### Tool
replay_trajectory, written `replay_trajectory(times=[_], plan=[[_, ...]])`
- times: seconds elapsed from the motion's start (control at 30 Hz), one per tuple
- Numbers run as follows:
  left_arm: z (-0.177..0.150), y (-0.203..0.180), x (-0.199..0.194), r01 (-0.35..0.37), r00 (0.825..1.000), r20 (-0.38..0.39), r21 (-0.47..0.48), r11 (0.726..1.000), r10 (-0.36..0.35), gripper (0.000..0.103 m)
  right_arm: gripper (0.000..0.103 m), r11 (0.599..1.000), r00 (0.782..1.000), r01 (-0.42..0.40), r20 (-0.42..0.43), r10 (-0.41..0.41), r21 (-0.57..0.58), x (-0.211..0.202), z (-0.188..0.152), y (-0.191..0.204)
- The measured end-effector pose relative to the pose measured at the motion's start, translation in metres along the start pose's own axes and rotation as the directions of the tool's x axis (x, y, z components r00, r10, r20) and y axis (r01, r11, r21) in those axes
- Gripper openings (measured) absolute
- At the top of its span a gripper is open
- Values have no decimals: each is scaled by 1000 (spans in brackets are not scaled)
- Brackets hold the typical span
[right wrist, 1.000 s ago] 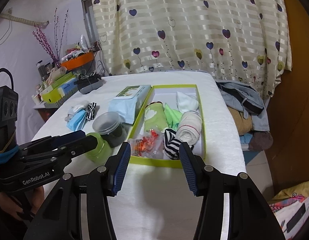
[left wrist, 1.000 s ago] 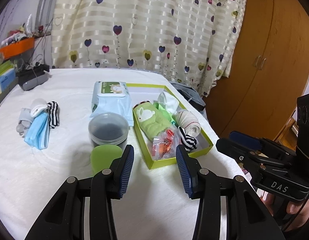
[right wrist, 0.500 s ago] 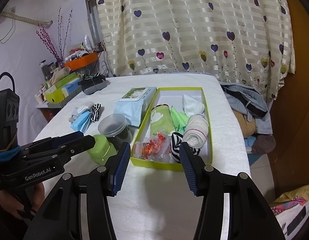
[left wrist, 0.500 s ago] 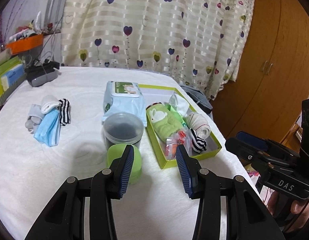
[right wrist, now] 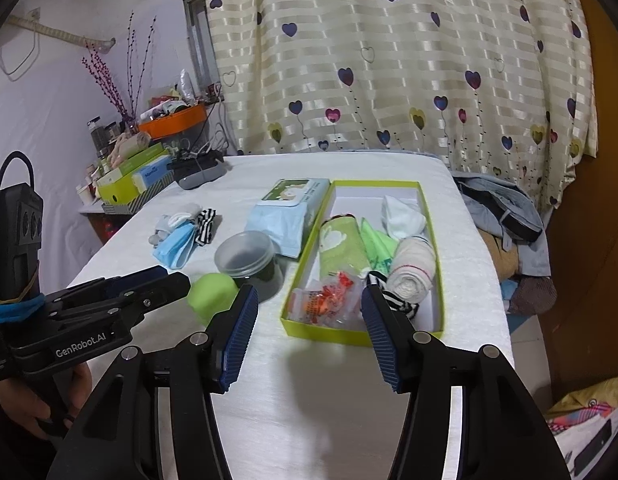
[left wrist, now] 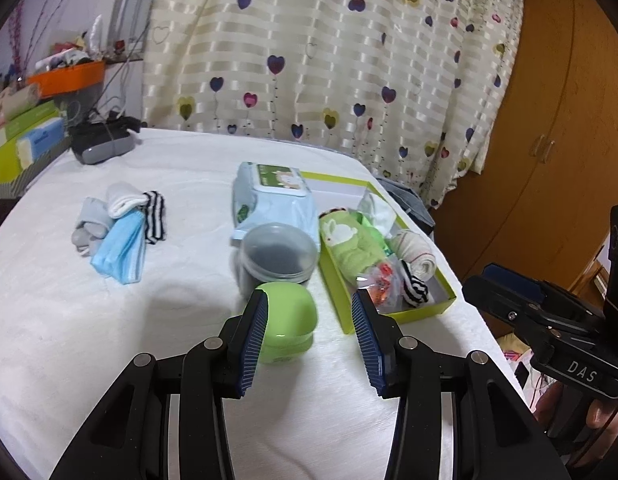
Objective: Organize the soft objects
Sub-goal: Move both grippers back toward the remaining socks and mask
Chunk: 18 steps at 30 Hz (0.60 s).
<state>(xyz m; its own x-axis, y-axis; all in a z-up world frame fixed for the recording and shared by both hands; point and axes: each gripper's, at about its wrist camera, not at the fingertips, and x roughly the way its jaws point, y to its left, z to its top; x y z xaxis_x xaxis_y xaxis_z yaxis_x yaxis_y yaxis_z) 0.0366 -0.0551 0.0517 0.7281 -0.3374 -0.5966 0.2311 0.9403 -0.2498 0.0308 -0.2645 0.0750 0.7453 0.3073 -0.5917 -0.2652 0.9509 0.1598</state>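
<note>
A lime-green box (left wrist: pixel 405 314) on the white table holds a green towel (left wrist: pixel 349 246), a rolled white cloth (right wrist: pixel 413 266), a striped sock (right wrist: pixel 401 304) and a clear packet (right wrist: pixel 325 300). A loose pile of socks with a blue mask (left wrist: pixel 119 250) lies to the left. My left gripper (left wrist: pixel 309 294) hovers open near the table's front, with a green pot (left wrist: pixel 289 316) just beyond its fingers, untouched. My right gripper (right wrist: pixel 308 289) hangs before the box's near end; its jaws are opening with nothing between them.
A wipes pack (left wrist: pixel 273 196) and a clear round tub (left wrist: pixel 279 256) stand between the pile and the box. Grey device (left wrist: pixel 103 148) and cartons (right wrist: pixel 129 178) sit at the far left. Clothes (right wrist: pixel 505 208) lie off the right edge, a heart-patterned curtain (right wrist: pixel 389 60) hangs behind.
The left gripper has shifted leftward, so the pot, tub and box now sit further right in its view. The right gripper's jaws stand a little wider.
</note>
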Motion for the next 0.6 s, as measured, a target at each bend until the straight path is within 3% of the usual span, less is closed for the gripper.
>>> replay_trajectory(times=[0.27,0.6], plan=[[0,32,-8,-33,999,12,-50,998,34,43,55,999,999,-38,-5,38,-30,7,6,23],[7,106,-11,-146,989,13,-146,978,150,45,55,993,996,-88,-33,86,-72,35,18,59]])
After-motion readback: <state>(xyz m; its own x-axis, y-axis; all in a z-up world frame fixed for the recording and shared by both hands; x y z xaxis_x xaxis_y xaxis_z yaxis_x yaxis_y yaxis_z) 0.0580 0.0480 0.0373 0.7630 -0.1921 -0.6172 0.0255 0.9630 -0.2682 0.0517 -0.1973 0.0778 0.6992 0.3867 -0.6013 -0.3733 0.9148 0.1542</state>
